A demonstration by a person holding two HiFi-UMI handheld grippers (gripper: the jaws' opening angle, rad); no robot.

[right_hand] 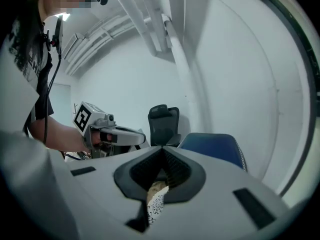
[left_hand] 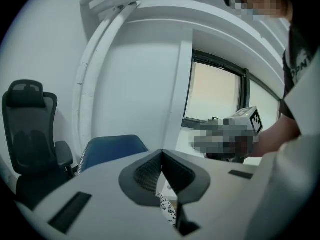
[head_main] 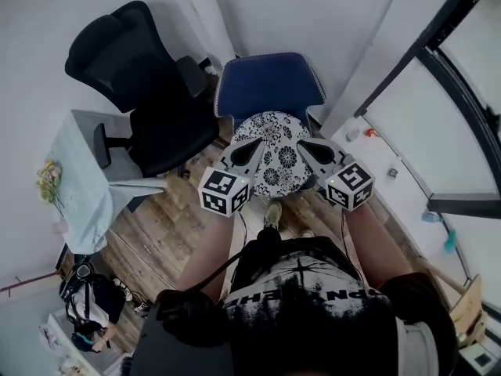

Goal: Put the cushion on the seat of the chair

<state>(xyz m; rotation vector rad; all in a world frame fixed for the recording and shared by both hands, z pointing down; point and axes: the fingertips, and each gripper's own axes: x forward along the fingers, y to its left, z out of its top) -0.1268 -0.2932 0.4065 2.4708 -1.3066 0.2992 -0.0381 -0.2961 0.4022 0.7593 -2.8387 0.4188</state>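
Just in front of the blue chair (head_main: 270, 84), on the person's side of its seat, the round black-and-white patterned cushion (head_main: 274, 153) hangs between the two grippers and does not lie on the seat. The left gripper (head_main: 252, 149) pinches the cushion's left edge, its jaws closed tight on a fold of the fabric. The right gripper (head_main: 307, 149) is clamped the same way on the right edge, with patterned cloth caught between its pads. Both grippers point toward the chair's backrest. Left of the blue chair stands a black office chair (head_main: 145, 77), and further left a table under a pale cloth (head_main: 86, 178).
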